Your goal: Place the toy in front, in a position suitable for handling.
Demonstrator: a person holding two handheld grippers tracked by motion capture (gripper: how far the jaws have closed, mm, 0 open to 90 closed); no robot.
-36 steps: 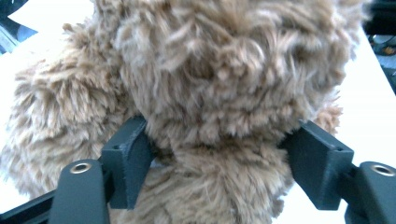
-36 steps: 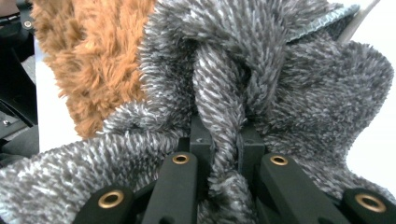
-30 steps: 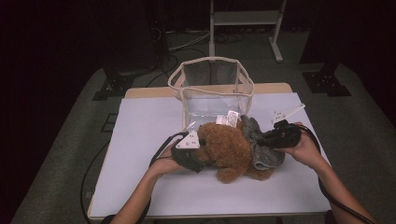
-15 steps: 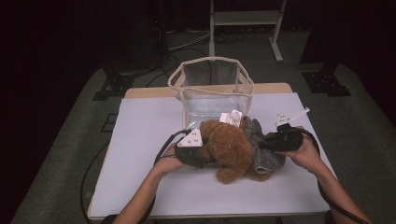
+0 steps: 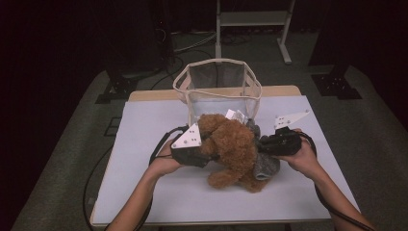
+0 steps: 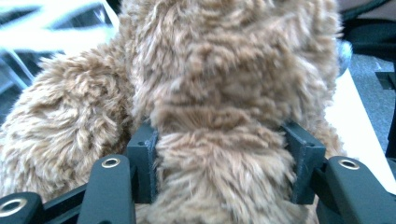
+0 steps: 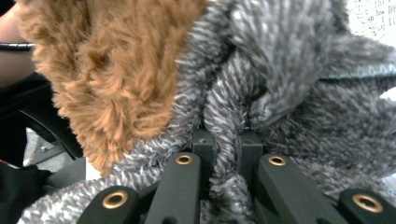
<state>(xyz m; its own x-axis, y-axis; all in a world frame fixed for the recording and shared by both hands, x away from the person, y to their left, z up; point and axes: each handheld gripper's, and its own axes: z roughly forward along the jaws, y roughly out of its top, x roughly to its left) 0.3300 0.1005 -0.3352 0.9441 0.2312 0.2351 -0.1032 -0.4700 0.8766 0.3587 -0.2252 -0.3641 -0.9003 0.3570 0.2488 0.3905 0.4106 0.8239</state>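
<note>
The white surface (image 5: 144, 144) carries a mesh-walled fabric basket (image 5: 219, 84) at twelve o'clock. Before it, the fluffy brown plush teddy bear (image 5: 231, 149) with grey knitted garment (image 5: 267, 163) sits between grippers: left gripper (image 6: 224, 172), at nine o'clock, has just been closing and clamps brown fur; right gripper (image 7: 229, 158), at three o'clock, pinches grey fabric.

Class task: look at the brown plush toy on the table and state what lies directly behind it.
Behind the brown plush toy stands a mesh basket with white tags in front. The toy hides the basket's lower front.
</note>
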